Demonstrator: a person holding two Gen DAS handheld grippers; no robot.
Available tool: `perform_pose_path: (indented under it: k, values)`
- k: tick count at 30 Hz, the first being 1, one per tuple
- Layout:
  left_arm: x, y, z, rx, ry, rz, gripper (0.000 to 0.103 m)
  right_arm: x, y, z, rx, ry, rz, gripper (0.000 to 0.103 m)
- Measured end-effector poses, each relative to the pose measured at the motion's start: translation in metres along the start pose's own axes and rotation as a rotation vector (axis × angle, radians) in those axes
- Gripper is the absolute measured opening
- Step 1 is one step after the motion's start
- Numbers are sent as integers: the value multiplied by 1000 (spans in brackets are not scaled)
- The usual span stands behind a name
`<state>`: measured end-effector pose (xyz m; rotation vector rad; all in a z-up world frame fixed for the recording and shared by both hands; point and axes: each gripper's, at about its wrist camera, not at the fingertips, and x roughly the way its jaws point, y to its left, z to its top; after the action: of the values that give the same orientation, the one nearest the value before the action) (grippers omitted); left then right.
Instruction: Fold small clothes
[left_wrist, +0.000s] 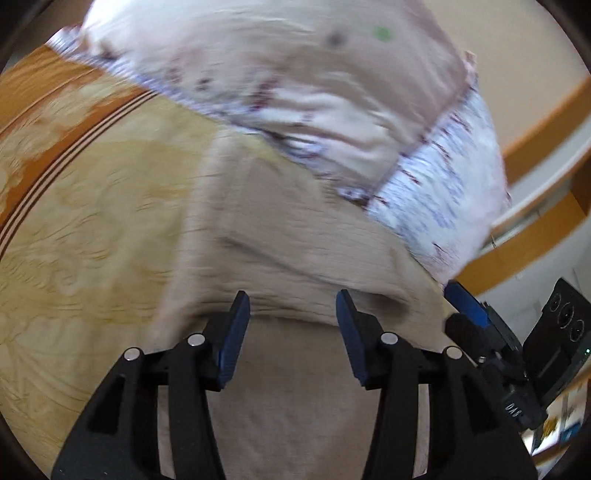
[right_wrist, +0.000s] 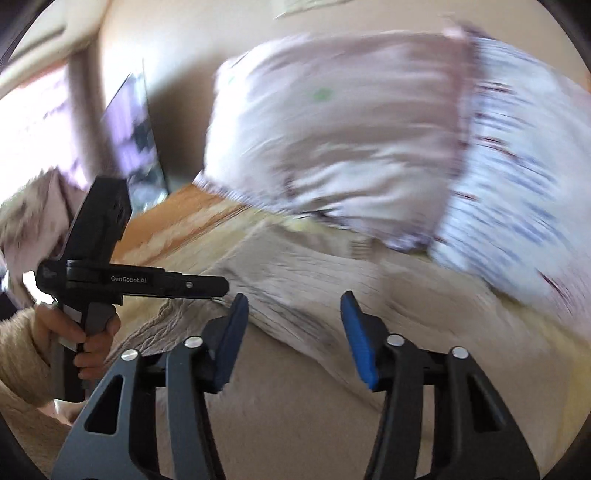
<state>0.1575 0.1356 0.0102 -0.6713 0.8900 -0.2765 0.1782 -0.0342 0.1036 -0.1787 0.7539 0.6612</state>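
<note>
- Left wrist view: left hand-held gripper (left_wrist: 292, 308), jaws partly apart, nothing between the pads; beige garment (left_wrist: 280, 251) lies spread on the yellow bedspread (left_wrist: 92, 221), centre to 6 o'clock. Pillow (left_wrist: 295, 96) at 12 o'clock.
- Right wrist view: right hand-held gripper (right_wrist: 294, 312), jaws partly apart, empty, above the same garment. A hand (right_wrist: 85, 336) at 8 o'clock grips the other tool.

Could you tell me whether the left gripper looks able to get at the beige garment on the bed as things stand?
Probably yes. The left gripper hangs just over the beige garment, jaws apart with nothing between them, and nothing lies between it and the cloth. The pillows sit farther back, and the right gripper is off to one side.
</note>
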Motion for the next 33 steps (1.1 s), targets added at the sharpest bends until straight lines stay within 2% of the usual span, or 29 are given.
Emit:
perform_pose_path:
  k: [2,3,7,8,9,10,12,14,17,20,22,25,28,29,31,32,33]
  values:
    - [0,12,0,-26,7,-11,46,23,11,2,-38,39,14,50]
    - [0,14,0,-30,7,-19,45,38,18,3,-65,67,13,46]
    - [-1,18,1,-22,5,-34,45,81,34,-2,-158,149,-57,46]
    - [0,17,0,-21,5,-37,45,85,35,-4,-166,155,-73,43]
    - [0,18,0,-22,4,-43,45,91,34,-8,-165,165,-95,36]
    - [0,19,1,-24,4,-48,45,92,32,-10,-144,159,-91,34]
    - [0,20,0,-25,5,-54,45,89,23,-13,-85,128,-74,14]
    - [1,19,0,-22,4,-54,45,82,15,-14,-22,101,-54,6]
    - [1,18,-1,-15,1,-49,47,64,1,-18,60,32,-98,5]
    - [2,17,-1,-8,-2,-47,48,34,-26,-27,205,-57,-129,5]
    - [2,16,0,-5,0,-47,49,3,-51,-36,353,-126,-158,5]
    - [2,15,0,2,2,-48,51,-50,-92,-71,613,-222,-220,5]
    - [2,13,-1,11,8,-57,58,-74,-118,-117,793,-192,-294,5]
    - [3,12,0,15,12,-61,60,-78,-126,-134,837,-140,-299,5]
    - [3,10,-1,29,21,-68,68,-84,-136,-152,915,-98,-296,6]
    - [3,7,-2,40,25,-68,69,-88,-142,-158,956,-95,-277,9]
    - [4,6,-2,48,26,-65,71,-95,-151,-163,1006,-115,-241,21]
